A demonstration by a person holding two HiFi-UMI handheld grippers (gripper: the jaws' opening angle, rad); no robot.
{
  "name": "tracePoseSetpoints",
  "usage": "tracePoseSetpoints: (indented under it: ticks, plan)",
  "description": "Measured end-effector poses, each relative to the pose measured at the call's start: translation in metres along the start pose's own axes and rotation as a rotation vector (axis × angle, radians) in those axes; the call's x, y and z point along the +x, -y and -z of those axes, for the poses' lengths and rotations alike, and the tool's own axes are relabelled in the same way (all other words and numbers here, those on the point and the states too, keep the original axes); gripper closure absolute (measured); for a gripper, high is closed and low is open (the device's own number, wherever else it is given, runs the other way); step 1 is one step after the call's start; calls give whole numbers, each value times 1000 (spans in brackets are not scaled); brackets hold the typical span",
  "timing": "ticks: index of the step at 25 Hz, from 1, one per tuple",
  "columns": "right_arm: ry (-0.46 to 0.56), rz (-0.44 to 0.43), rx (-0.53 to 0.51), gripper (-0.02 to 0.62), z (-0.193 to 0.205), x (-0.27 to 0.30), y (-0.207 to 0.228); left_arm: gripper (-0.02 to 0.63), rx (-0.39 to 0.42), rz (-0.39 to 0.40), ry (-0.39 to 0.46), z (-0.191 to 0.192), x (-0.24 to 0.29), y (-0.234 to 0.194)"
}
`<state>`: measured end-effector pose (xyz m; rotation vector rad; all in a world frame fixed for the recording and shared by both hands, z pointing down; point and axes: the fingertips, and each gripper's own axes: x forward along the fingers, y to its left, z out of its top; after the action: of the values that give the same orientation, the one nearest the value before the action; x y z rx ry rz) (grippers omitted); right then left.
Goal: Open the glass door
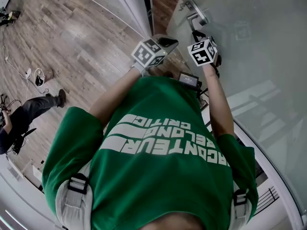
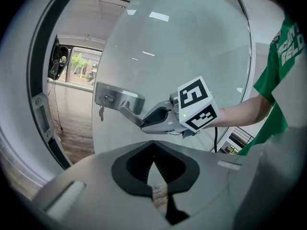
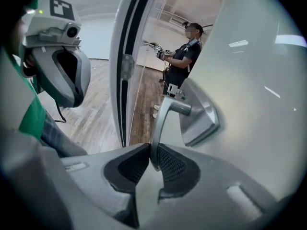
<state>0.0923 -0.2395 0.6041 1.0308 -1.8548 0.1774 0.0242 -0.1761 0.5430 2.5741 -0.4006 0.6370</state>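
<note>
Glass door (image 1: 259,42) stands close ahead, on the person's right. Right claw (image 3: 151,159) pinches the end of its lever handle (image 3: 160,119), likely for leverage to press down and swing it. Left claw (image 2: 153,157) is pressed together, empty, held clear alongside. Beyond is the door frame (image 3: 122,66). Wood floor (image 3: 139,114) shows past the door's edge. Another person (image 3: 180,61) stands farther off.

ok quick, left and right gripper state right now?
Left gripper: closed, nothing between its jaws.
Right gripper: closed on the door handle, pads clamped on the lever.
</note>
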Motion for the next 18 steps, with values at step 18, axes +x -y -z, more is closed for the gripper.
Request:
tracePoseSetpoints:
  ticks: [18]
  plan:
    - [-20, 73, 80, 546, 15, 17, 78, 589, -2, 10, 30, -3, 4, 23]
